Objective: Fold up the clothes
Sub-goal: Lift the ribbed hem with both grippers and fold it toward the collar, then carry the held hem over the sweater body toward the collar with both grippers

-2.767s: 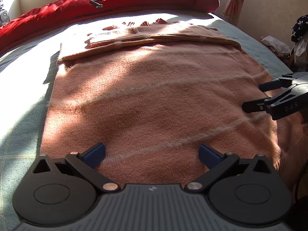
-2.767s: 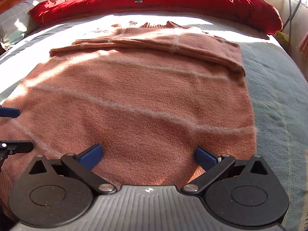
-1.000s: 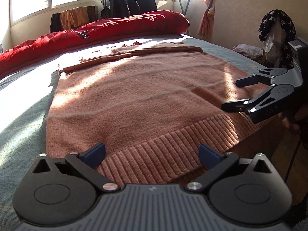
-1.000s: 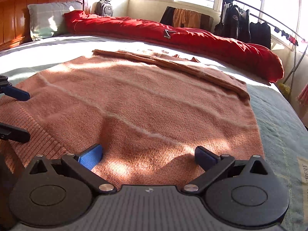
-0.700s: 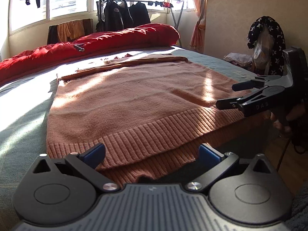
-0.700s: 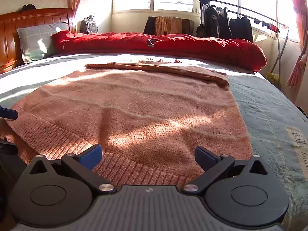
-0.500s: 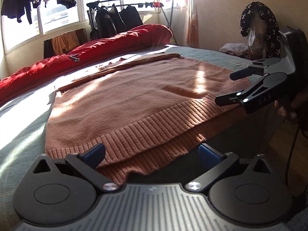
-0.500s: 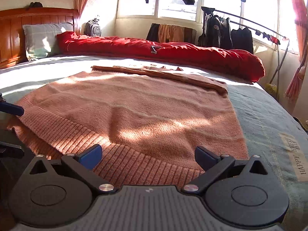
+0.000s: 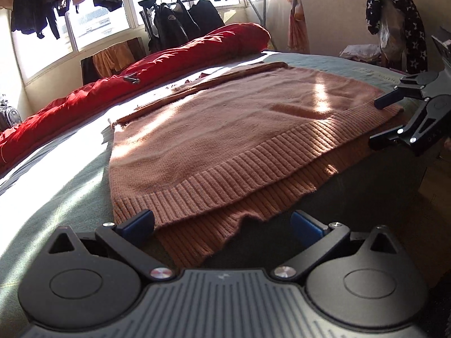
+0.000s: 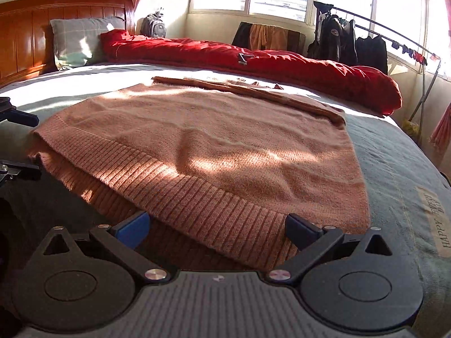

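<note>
Both grippers have backed off to the ribbed hem of the salmon-pink knitted sweater [image 9: 239,129], spread on the bed. My left gripper [image 9: 222,224] and right gripper [image 10: 217,225] gape, empty; I should pinch both hem layers at each corner.

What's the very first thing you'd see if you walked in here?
A big pinkish-orange sweater spread flat across the bed, its ribbed hem hanging over the near edge. Behind it, a bright red quilt lies along the far side. Both grippers, left and right, sit open at the hem.
</note>
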Tool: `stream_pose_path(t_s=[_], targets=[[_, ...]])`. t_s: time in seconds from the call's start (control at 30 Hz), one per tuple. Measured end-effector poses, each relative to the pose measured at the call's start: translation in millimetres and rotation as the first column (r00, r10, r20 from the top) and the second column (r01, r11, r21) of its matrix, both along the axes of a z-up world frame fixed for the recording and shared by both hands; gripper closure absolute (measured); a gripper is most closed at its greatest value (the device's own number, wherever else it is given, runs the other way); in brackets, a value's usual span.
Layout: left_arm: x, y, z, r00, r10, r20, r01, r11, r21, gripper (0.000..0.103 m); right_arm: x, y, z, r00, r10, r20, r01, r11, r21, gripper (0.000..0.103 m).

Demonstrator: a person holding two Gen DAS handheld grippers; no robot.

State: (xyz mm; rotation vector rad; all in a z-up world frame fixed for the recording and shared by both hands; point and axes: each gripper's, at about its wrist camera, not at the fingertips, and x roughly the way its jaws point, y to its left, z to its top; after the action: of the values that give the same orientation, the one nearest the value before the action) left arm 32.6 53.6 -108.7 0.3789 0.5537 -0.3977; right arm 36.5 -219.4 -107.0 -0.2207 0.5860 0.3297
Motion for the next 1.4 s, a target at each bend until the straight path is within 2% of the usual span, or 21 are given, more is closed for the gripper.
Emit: stream_pose_path(t_s=[0.1,0.2,0.3,0.47,0.7,0.9,0.97,1.07,1.17,1.33,1.4], targets=[[0,-6,-6,1.0,-0.013,0.002,0.013,0.999,0.048,0.001,-9,-6,-7,1.0,-0.004,-0.006,0.004,0.995,-0.096,0.0],[-1,-12,-3,0.999,-0.05,0.017,0.049,0.998,0.035,0.001,-17,-9,-7,1.0,0.001,-0.008,-0.003,0.986,-0.169,0.0],[1,-23,0,0.995,-0.097,0.038,0.097,0.995,0.019,0.001,-18,-10,0,1.0,0.002,0.007,-0.001,0.987,-0.161,0.0],[-1,-47,-5,0.974,-0.211,0.078,0.204,0.975,0.089,0.001,-10,19,6,0.992,0.114,0.058,-0.103,0.98,-0.167,0.0],[-2,-64,-14,0.959,-0.264,0.107,0.245,0.956,0.163,0.001,-9,72,-6,0.95,0.296,0.097,-0.248,0.907,-0.34,0.0],[1,-72,-15,0.94,-0.298,0.164,0.247,0.93,0.273,0.001,-17,94,-13,0.903,0.415,0.114,-0.322,0.826,-0.462,0.0],[-1,-73,-14,0.93,-0.32,0.181,0.257,0.919,0.3,0.001,-19,96,-11,0.893,0.434,0.118,-0.325,0.805,-0.495,0.0],[-3,-76,-13,0.92,-0.338,0.198,0.264,0.908,0.324,0.001,-21,95,-7,0.897,0.422,0.131,-0.298,0.796,-0.527,0.0],[-3,-79,-14,0.916,-0.349,0.199,0.274,0.905,0.324,0.001,-23,90,-6,0.903,0.402,0.148,-0.256,0.784,-0.566,0.0],[-4,-88,-16,0.899,-0.386,0.208,0.31,0.895,0.319,0.001,-31,87,-5,0.895,0.393,0.212,-0.17,0.739,-0.652,0.0],[-2,-94,-16,0.888,-0.4,0.226,0.316,0.889,0.332,0.001,-32,86,2,0.891,0.381,0.245,-0.143,0.75,-0.646,0.0]])
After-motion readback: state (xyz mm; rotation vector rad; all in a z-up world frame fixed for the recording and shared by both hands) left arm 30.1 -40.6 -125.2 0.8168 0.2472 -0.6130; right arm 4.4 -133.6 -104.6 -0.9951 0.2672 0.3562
